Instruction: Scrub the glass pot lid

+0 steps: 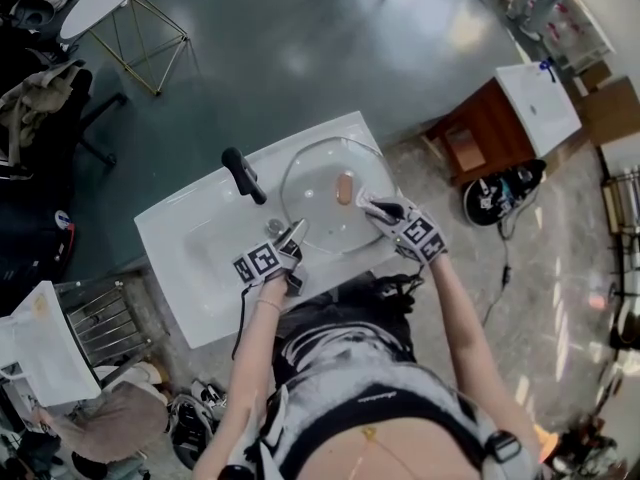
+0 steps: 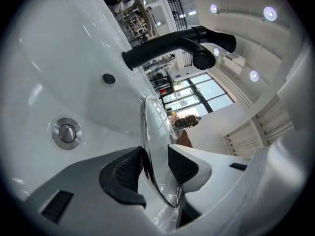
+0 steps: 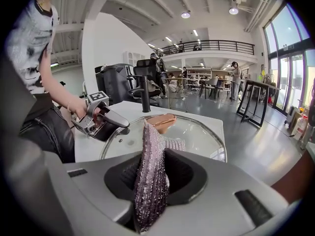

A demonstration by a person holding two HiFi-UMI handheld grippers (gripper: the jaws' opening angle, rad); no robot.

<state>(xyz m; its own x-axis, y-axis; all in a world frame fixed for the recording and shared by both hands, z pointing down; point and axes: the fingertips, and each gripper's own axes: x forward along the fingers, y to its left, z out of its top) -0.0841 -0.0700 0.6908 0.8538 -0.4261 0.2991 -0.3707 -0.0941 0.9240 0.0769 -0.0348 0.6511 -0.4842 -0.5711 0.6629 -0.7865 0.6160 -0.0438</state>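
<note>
A round glass pot lid (image 1: 320, 183) with a copper-brown handle (image 1: 345, 188) lies over the basin of a white sink (image 1: 190, 258). My left gripper (image 1: 296, 233) is at the lid's near-left rim. In the left gripper view the lid's rim (image 2: 155, 132) runs between the two dark pads, and the gripper (image 2: 153, 168) is shut on it. My right gripper (image 1: 370, 206) reaches in over the lid's near-right side. It (image 3: 152, 173) is shut on a purple-silver scrub cloth (image 3: 150, 181), whose tip hangs over the glass (image 3: 197, 136) close to the handle (image 3: 160, 121).
A black faucet (image 1: 243, 175) stands at the sink's far-left edge, and a round drain plug (image 2: 67, 132) sits in the basin. A brown cabinet (image 1: 480, 128) and a black bag (image 1: 500, 193) are at the right. A wire rack (image 1: 100, 318) stands at the left.
</note>
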